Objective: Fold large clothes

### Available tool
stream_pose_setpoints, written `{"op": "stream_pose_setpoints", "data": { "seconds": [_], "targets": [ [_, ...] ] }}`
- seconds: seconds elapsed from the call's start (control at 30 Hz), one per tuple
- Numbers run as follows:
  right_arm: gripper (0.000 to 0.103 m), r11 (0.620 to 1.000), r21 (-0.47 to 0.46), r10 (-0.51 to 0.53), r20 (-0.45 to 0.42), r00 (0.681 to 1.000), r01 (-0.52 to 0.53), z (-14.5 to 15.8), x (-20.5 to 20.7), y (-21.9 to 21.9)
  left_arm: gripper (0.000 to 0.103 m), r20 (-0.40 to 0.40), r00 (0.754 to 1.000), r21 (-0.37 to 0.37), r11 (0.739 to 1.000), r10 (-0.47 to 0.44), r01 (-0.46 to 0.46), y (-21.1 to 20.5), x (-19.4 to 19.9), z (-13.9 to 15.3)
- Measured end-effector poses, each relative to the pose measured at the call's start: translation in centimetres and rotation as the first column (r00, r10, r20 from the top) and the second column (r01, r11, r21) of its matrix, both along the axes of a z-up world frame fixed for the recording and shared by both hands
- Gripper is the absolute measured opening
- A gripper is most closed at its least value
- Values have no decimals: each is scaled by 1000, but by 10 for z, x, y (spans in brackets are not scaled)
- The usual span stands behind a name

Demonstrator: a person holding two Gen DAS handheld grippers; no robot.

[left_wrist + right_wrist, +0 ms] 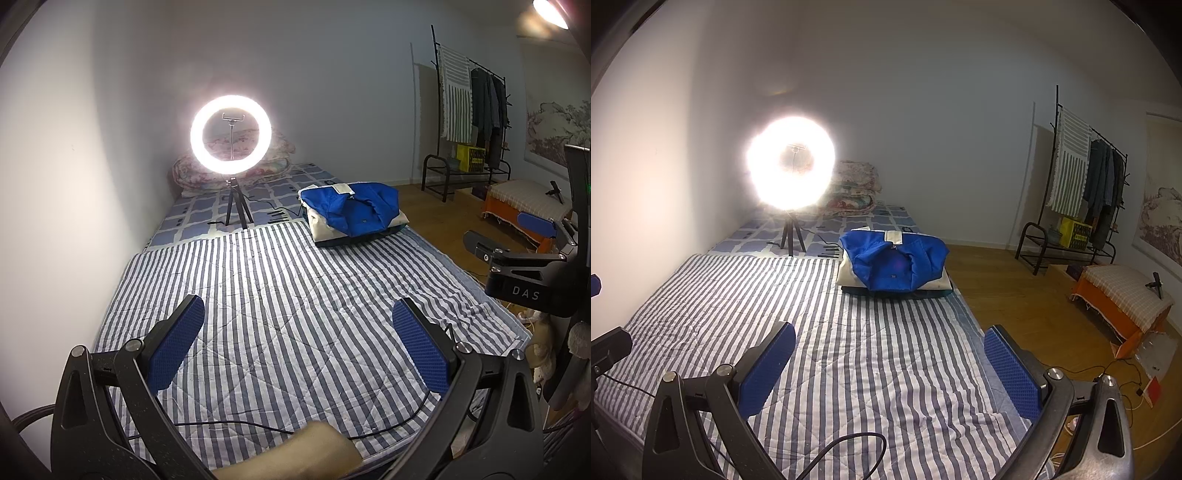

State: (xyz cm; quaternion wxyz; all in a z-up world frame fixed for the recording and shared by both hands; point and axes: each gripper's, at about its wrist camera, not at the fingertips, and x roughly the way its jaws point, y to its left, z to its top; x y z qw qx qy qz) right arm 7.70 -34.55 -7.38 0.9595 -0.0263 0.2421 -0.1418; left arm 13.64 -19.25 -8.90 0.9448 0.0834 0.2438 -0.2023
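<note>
A folded blue and white jacket (pixel 352 212) lies on top of a small stack of folded clothes at the far right edge of the bed; it also shows in the right wrist view (pixel 894 264). My left gripper (pixel 297 350) is open and empty, held above the striped quilt (pixel 277 295). My right gripper (pixel 890 373) is open and empty above the same striped quilt (pixel 812 314), near its right edge. The right gripper also shows at the right side of the left wrist view (pixel 524 254). Both grippers are well short of the clothes stack.
A lit ring light on a tripod (pixel 231 134) stands on the bed in front of folded floral bedding (pixel 855 188). A black cable (pixel 258 424) crosses the quilt near me. To the right are wooden floor (pixel 1015 295), a clothes rack (pixel 1082 184) and an orange covered stool (pixel 1123 299).
</note>
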Motion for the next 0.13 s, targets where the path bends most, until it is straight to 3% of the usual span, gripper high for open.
{"op": "stream_pose_setpoints", "data": {
  "seconds": [0.13],
  "targets": [
    [103, 1000, -1, -1, 1, 1000, 1, 0, 0, 0, 103, 17, 1000, -1, 1000, 10, -10, -2, -4, 1]
  ]
}}
